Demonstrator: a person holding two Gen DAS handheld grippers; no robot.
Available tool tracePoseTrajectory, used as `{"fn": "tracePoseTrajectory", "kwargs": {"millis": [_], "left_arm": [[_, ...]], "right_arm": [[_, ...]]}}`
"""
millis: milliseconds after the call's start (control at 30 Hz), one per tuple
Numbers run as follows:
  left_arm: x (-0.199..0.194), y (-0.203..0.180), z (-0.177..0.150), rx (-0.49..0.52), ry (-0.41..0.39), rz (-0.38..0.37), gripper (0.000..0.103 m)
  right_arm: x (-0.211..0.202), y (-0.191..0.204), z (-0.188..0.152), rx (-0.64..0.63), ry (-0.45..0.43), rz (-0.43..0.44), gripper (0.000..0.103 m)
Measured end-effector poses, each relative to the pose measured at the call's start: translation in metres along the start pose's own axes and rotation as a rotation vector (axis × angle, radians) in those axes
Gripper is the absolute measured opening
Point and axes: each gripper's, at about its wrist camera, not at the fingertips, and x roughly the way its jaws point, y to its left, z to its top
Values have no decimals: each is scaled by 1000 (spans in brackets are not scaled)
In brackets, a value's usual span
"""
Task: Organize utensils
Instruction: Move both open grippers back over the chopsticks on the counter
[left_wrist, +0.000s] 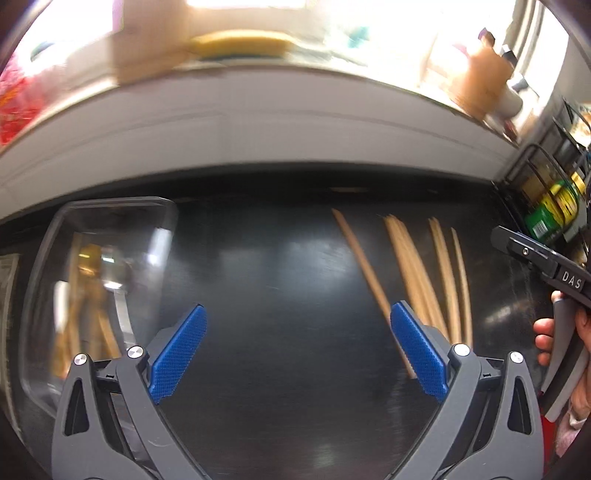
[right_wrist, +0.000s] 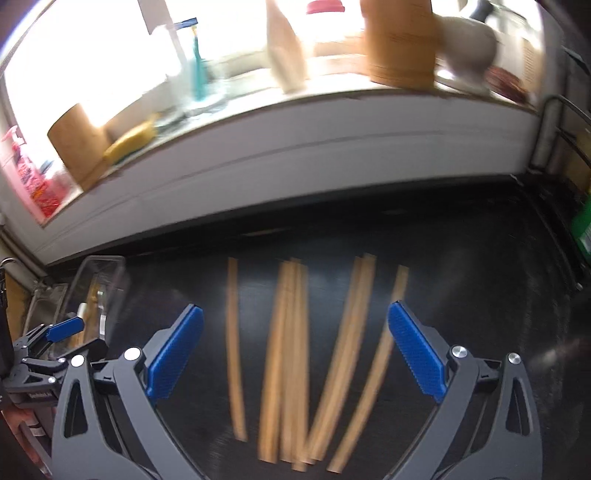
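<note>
Surroundings: the dark glossy countertop (right_wrist: 461, 258) runs up to a white windowsill ledge (left_wrist: 258, 122) at the far side. On that ledge you have a yellow sponge (left_wrist: 240, 42), a tan round wooden canister (right_wrist: 400, 44) and a pink bottle (right_wrist: 27, 170) at its far left; all of them are blurred.
Right edge: a black wire rack (left_wrist: 546, 184) stands at the far right of the counter, with green and yellow packages inside.
Container: the clear plastic rectangular container (left_wrist: 99, 258) sits on the left of the counter. Some wooden and metal pieces lie in it, but they are too blurred to name.
Chopsticks: the light wooden chopsticks (right_wrist: 291, 354) lie loose on the counter, right of the container and well apart from it. They point roughly near-to-far, some crossing at the near ends, and one stick lies alone to the left of the others.
In the way: between the container and the chopsticks the counter is bare.
Left gripper (left_wrist: 297, 354): your blue-padded jaws are spread wide and hold nothing. It hangs over bare counter, the container at its left and the chopsticks (left_wrist: 417, 269) at its right; the right pad overlaps the single stick in the view, and I cannot tell whether it touches.
Right gripper (right_wrist: 295, 352): also spread wide, empty, directly over the chopstick group, the sticks passing between its pads.
Hand: your right hand (left_wrist: 550, 339) grips the handle.
</note>
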Motion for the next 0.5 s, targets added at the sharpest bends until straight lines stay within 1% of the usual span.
{"fn": "tracePoseTrajectory", "kwargs": {"millis": [67, 133, 200, 267, 333, 500], "left_arm": [[14, -22, -3, 3, 21, 3, 97], [24, -36, -3, -1, 35, 14, 97], [34, -46, -3, -12, 46, 25, 97], [45, -55, -2, -25, 58, 50, 97], [58, -63, -1, -46, 71, 76, 97], [83, -80, -2, -58, 91, 139, 97]], "right_arm": [[-2, -26, -6, 11, 16, -45, 97], [-1, -49, -12, 34, 36, -71, 97], [2, -70, -17, 68, 59, -75, 97], [6, -84, -22, 78, 83, -83, 97], [15, -89, -24, 72, 108, -86, 97], [35, -94, -26, 59, 139, -102, 97]]}}
